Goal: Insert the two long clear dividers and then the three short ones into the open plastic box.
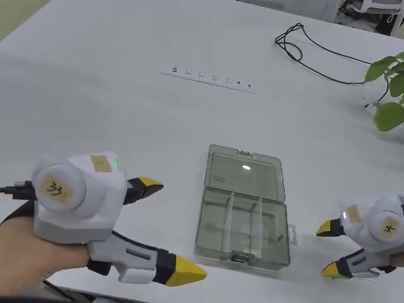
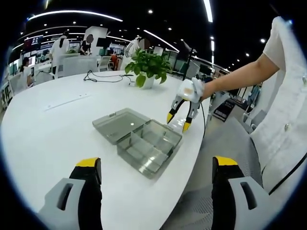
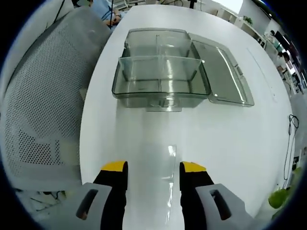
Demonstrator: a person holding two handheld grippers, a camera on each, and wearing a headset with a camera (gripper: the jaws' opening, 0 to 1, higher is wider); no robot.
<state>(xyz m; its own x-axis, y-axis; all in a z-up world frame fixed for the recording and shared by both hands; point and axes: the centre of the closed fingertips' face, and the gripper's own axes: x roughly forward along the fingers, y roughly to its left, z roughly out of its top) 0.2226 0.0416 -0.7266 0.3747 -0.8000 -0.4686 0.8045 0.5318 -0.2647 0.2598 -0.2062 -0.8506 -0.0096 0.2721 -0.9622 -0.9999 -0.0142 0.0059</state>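
Both tools' jaws stand apart, gripping nothing: left tool [image 1: 178, 230] at nine o'clock of the open box [image 1: 218, 249], right tool [image 1: 322, 252] at four o'clock.

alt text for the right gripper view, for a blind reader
An open clear plastic box with dividers inside sits on a white table, its lid folded flat to the right. Below, the right gripper has its yellow-tipped jaws open, a clear strip showing between them.

White power strip [image 1: 208, 78] lies on the table [image 1: 95, 95] well beyond the fingers [image 1: 183, 270]; black cable [image 1: 276, 41] and green plant [image 1: 386, 117] farther off, right.
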